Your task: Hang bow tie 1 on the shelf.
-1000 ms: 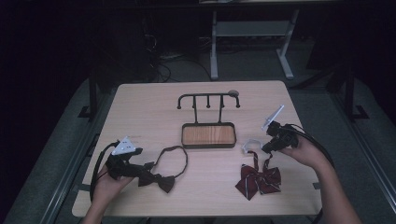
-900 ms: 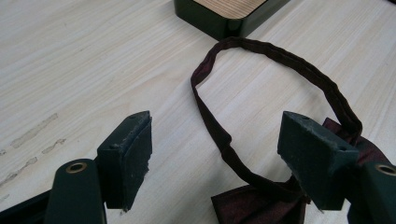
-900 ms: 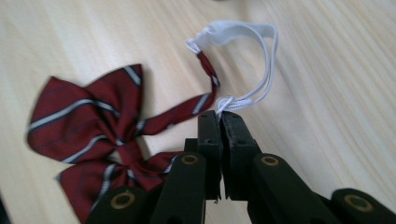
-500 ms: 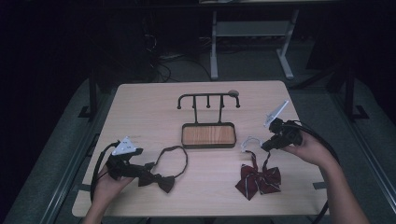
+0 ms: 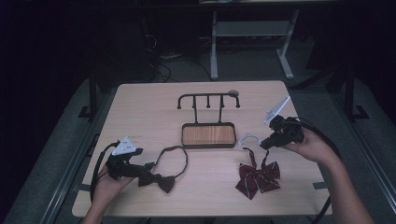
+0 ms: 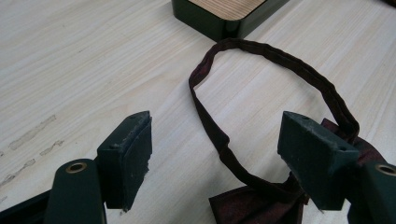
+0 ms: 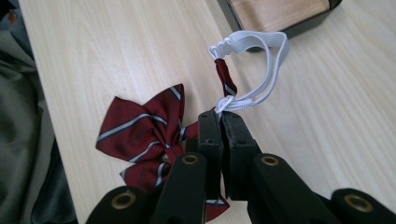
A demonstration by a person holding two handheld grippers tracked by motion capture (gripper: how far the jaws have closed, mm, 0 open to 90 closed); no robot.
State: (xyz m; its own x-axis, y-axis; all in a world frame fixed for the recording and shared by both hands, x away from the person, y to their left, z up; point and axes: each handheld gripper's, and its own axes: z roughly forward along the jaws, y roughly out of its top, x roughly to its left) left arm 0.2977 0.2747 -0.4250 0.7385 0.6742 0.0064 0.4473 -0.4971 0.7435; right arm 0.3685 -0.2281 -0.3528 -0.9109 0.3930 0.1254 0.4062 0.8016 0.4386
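A dark red striped bow tie [image 5: 258, 177] lies on the table at the right, its white elastic strap [image 5: 247, 138] lifted off the wood. My right gripper [image 5: 264, 144] is shut on that strap; in the right gripper view the jaws [image 7: 222, 116] pinch the elastic [image 7: 261, 46] beside its knot, above the bow [image 7: 140, 130]. At the left lies a dark bow tie [image 5: 163, 182] with a looped strap [image 5: 180, 154]. My left gripper [image 5: 148, 170] is open just above it. In the left gripper view its jaws [image 6: 217, 123] straddle the strap [image 6: 280, 60] without touching it.
A black stand with a wooden base tray [image 5: 208, 135] and a row of hooks [image 5: 208, 97] sits at the table's middle. Its corner shows in the gripper views [image 6: 224, 14] [image 7: 280, 14]. Cables trail from both grippers. Dark floor and a desk frame lie beyond.
My right gripper has risen a little, lifting the white elastic strap with it. The left gripper and the dark bow tie have stayed put.
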